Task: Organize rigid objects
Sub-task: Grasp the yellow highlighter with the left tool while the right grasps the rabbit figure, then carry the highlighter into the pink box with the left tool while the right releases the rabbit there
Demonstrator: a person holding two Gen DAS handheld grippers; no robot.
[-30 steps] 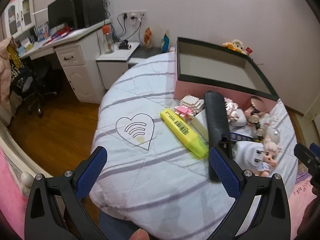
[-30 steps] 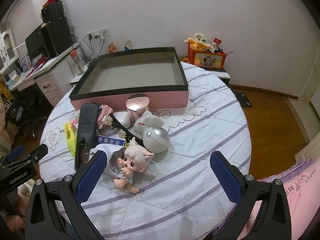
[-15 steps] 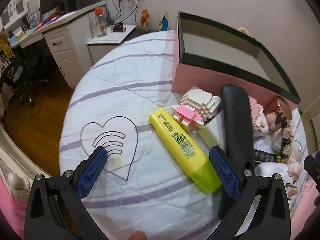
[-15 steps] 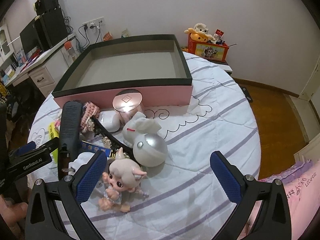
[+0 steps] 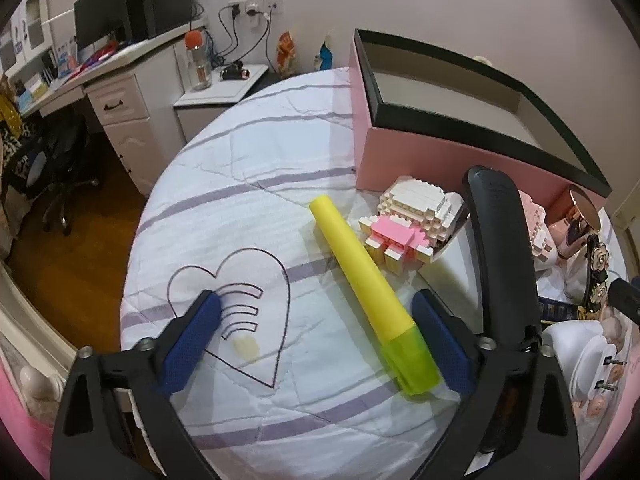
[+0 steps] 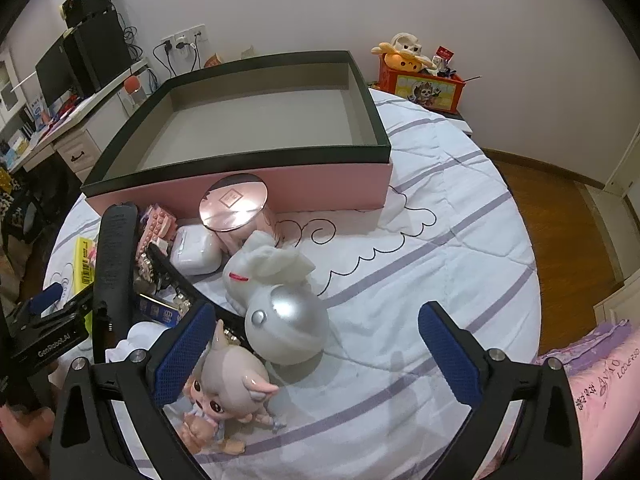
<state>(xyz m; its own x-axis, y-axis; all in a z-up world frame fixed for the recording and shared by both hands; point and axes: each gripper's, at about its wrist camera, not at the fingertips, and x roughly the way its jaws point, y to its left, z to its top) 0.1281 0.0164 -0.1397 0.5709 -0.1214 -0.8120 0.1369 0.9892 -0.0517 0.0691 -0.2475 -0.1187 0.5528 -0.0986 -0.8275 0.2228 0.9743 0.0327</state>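
highlighter: yellow highlighter (image 5: 370, 280) lies flat on the bed (image 5: 256, 184) quilt, near the bed's left edge, cap end toward the camera, just in front of the pink box (image 5: 440, 152).
left gripper: left gripper (image 5: 320, 328) straddles the cap end; fingers spread, have just been closing in, right pad just beside the cap, not pressing.
neighbours: block figure (image 5: 408, 224) and black remote (image 5: 500, 248) close on the right.
right gripper: right gripper (image 6: 316, 344) fingers spread, doll (image 6: 228, 384) by the left pad, silver ball (image 6: 288, 328) between.
risk: an end-on pinch may tip the highlighter or let it slip; the finger may nudge the remote.
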